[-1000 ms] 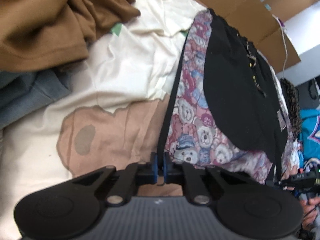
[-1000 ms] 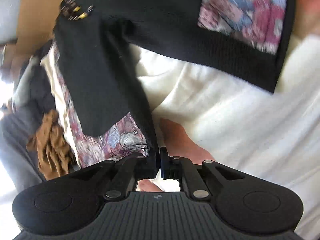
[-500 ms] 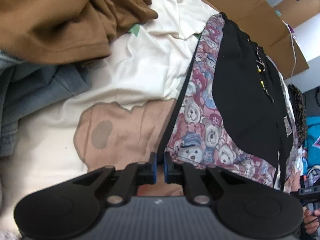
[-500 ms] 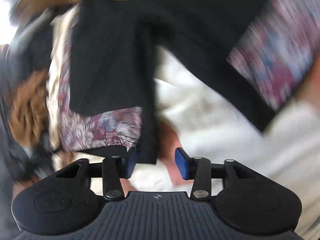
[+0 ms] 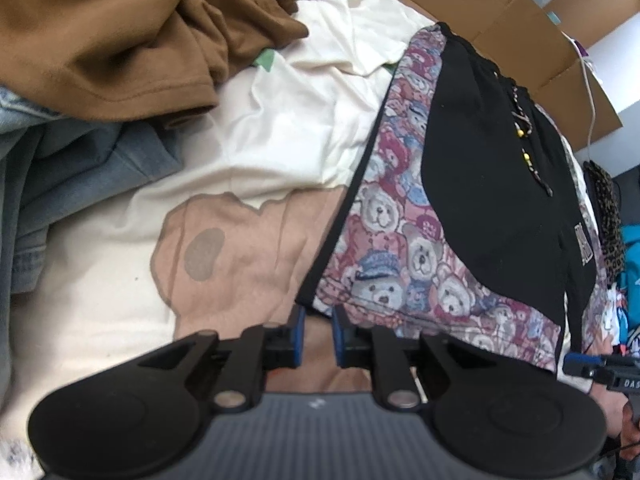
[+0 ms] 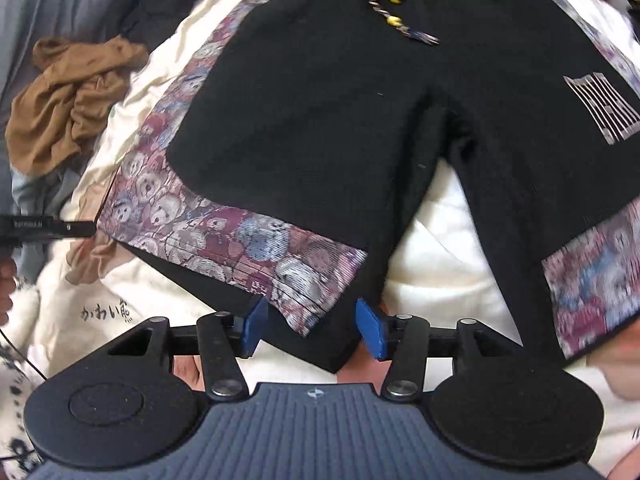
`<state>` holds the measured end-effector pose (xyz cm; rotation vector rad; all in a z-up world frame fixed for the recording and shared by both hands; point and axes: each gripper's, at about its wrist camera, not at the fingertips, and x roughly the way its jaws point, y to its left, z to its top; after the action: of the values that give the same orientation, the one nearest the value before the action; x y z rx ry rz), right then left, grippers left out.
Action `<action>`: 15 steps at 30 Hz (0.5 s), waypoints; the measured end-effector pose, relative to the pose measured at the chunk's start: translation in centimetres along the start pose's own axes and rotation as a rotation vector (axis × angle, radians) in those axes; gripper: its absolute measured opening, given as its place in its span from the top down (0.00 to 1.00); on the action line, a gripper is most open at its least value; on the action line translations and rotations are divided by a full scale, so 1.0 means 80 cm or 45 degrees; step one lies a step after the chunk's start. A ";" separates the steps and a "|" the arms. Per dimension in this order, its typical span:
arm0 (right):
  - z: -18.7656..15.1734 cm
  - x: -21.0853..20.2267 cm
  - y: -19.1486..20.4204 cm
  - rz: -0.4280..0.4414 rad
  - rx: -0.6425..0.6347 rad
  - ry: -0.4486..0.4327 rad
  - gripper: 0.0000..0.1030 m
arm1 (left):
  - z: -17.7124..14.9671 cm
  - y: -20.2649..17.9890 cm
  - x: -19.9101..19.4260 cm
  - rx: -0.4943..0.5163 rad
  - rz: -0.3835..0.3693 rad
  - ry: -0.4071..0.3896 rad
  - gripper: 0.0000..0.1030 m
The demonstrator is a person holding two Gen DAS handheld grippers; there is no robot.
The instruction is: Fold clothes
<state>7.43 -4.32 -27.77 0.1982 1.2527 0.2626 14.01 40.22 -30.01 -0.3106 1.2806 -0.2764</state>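
A: Shorts (image 6: 320, 120) lying spread flat on cream bear-print blanket (image 5: 100, 272), waistband far side, drawstring (image 6: 384, 12) on top. Black centre, teddy-print side panels.

B: L gripper (image 5: 318, 330)?

A: Sitting just beside hem corner at teddy panel, jaws having just been opening, now slightly apart w/ nothing pinched, only blanket showing in the gap.

B: R gripper (image 6: 312, 326)?

A: Jaws having just been opening too, now spread wide. Inner hem corner of one leg lying between blue pads (image 6: 370, 328), not pressed by them.

B: Surroundings?

A: Brown garment (image 5: 120, 40) bunched far left in L view, denim (image 5: 60, 168) under it, cream tee (image 5: 320, 92) next to shorts, cardboard (image 5: 500, 28) behind. Part of a hand (image 6: 6, 280) showing at frame edge in R view.
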 end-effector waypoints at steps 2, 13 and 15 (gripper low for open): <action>0.002 0.006 0.012 -0.032 -0.087 -0.008 0.41 | -0.001 -0.001 0.001 -0.001 0.004 0.002 0.85; -0.016 0.028 0.025 -0.173 -0.309 0.019 0.40 | -0.001 -0.002 0.005 0.017 0.004 0.018 0.84; -0.019 0.030 0.026 -0.192 -0.345 0.027 0.40 | -0.002 -0.001 0.005 0.014 0.009 0.018 0.84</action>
<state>6.48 -1.57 -29.83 -0.1322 1.2326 0.3011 14.00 39.95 -30.36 -0.2953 1.2935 -0.2801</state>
